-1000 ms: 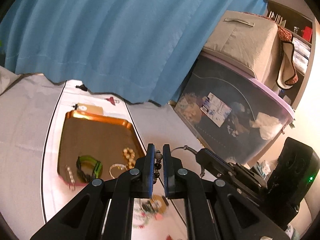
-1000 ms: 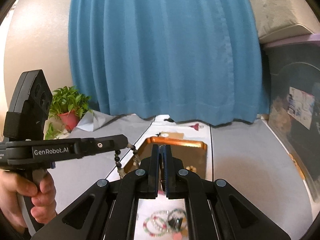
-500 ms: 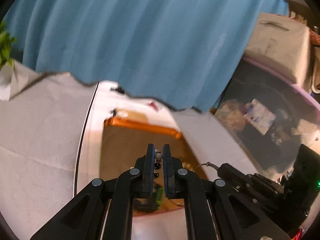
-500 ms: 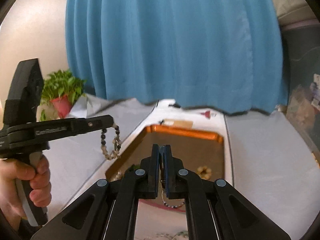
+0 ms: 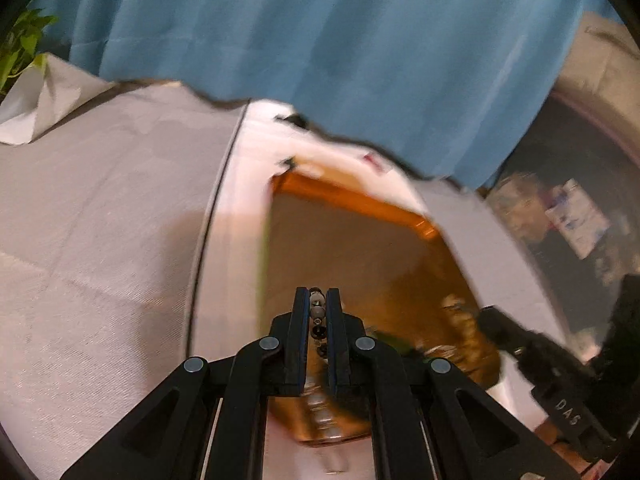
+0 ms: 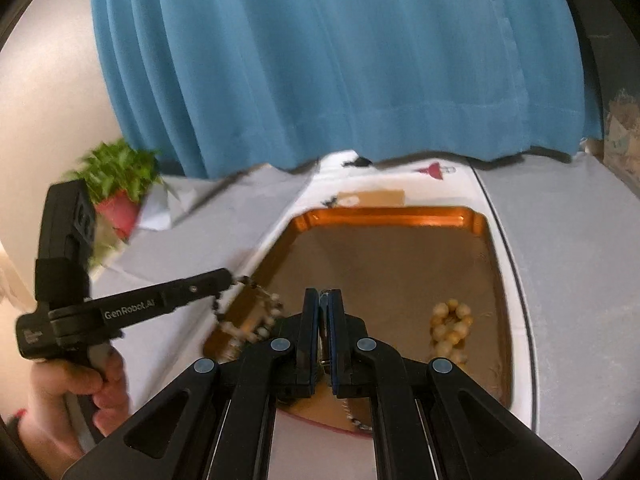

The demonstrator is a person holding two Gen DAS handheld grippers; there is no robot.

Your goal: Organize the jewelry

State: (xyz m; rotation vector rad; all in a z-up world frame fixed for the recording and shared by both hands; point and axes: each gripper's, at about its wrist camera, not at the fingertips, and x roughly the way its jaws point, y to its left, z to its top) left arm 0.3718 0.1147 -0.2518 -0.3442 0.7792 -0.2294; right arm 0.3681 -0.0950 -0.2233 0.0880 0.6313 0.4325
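The left wrist view looks forward along its own jaws, close above the near end of the orange tray (image 5: 360, 248), toward the blue curtain (image 5: 320, 40). The right wrist view faces the same curtain (image 6: 340, 60) from just to the right, over the same tray (image 6: 400, 248). Both views share the tray, curtain and potted plant (image 6: 116, 176).

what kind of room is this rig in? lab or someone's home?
Most likely a home, perhaps a bedroom or storage corner. A blue curtain hangs behind the cloth-covered surface, a potted plant stands at its left, and a packed storage bin sits at right.
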